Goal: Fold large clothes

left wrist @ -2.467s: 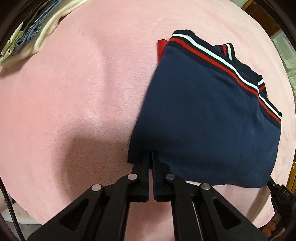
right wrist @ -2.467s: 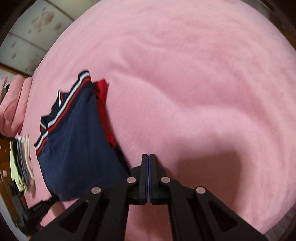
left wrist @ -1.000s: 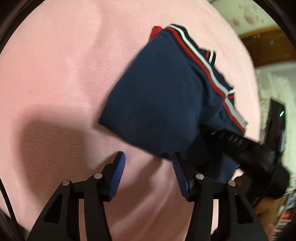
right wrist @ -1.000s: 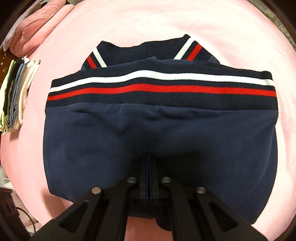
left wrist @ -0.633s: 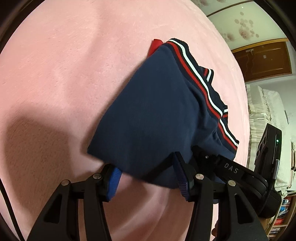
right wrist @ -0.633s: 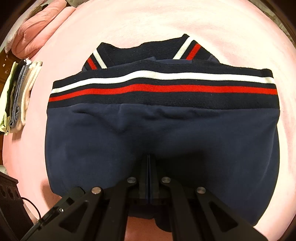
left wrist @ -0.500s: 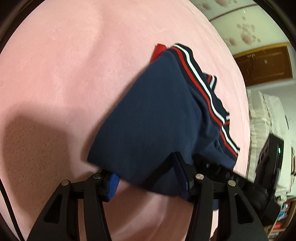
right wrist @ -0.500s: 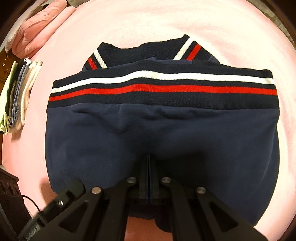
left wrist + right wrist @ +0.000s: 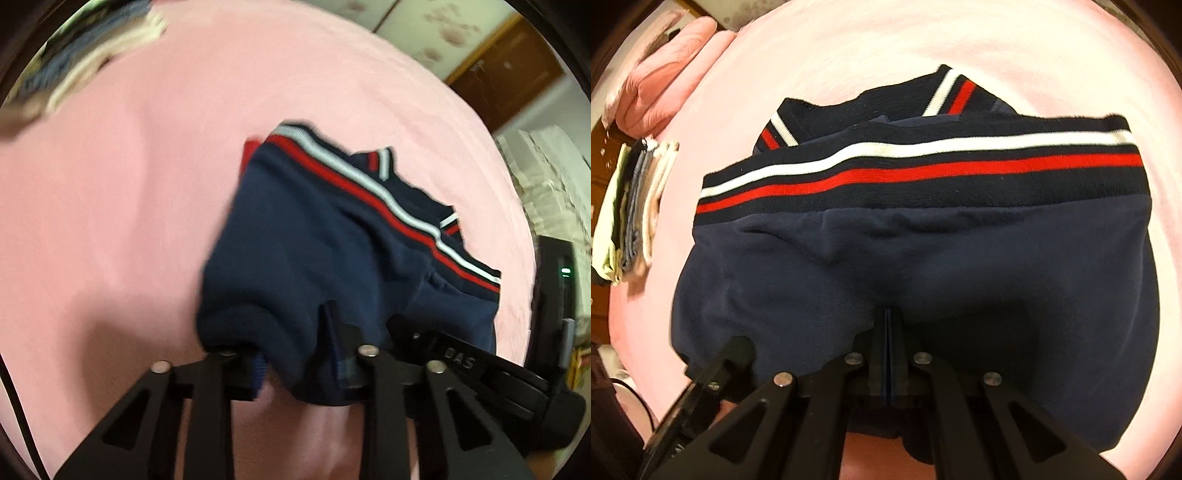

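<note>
From my left wrist camera I look down on a soft pink blanket [image 9: 110,221] that fills most of the view. Beyond its far edge there is a pale patterned wall and a brown wooden door [image 9: 506,74]; a stack of white fabric [image 9: 546,177] sits at the right. At the upper left a pile of folded clothes [image 9: 85,62] is smeared by blur. The folded navy sweater [image 9: 303,240], with its red and white stripes, lies on the blanket ahead of me. My left gripper [image 9: 299,363] has just been closing, and a thick fold of the sweater's near edge is bunched between its pads, which press on it. The cloth hides the fingertips. My right gripper [image 9: 417,341] reaches in from the right, its tips buried under navy cloth.

From my right wrist camera the same blanket [image 9: 849,48] runs to a rumpled pink pillow [image 9: 657,77] at the upper left, with the folded pile [image 9: 635,206] just below it. The sweater [image 9: 923,258] fills the middle, striped hem farthest from me. My right gripper [image 9: 888,321] is clamped tight on the near edge, its pads together with cloth pinched between. My left gripper [image 9: 735,350] enters at lower left, touching the sweater's corner; its tips are cut off from sight.
</note>
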`<state>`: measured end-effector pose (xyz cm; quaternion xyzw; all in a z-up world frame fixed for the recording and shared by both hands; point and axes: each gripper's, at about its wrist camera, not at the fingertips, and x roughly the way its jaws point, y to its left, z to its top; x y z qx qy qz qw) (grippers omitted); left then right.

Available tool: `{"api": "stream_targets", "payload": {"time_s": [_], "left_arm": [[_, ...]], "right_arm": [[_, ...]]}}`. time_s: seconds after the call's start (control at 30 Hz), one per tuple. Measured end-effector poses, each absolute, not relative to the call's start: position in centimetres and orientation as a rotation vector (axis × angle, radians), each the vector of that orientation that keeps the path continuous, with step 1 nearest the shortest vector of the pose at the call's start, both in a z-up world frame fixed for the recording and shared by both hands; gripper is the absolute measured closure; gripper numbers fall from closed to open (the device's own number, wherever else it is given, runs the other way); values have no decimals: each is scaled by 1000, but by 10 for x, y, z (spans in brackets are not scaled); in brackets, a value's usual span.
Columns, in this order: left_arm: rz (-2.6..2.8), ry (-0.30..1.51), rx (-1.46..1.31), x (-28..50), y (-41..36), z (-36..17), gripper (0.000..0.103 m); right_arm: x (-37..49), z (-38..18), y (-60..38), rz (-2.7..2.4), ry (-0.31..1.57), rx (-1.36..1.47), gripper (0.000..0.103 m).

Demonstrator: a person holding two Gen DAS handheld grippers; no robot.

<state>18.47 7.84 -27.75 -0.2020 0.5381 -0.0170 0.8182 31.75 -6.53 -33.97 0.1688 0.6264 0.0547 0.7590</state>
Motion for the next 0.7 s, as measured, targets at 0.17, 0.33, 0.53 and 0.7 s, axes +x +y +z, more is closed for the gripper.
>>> {"api": "stream_targets", "payload": {"time_s": [0.17,0.33,0.53,0.7], "left_arm": [[-52,1079,-344,181,68,-259,87],[-55,1046,-219,180,52,-252,88],[-68,982,-153,175,35,-243,90],[-134,895,-137,167,12,-220,96]], "right_arm": [[314,-345,-80,136,1343,465,103],[311,-348,-90,162,1334,518,103],[305,-353,-102,206,1300,563,103],[297,-360,-128,266,1303,671,103]]}}
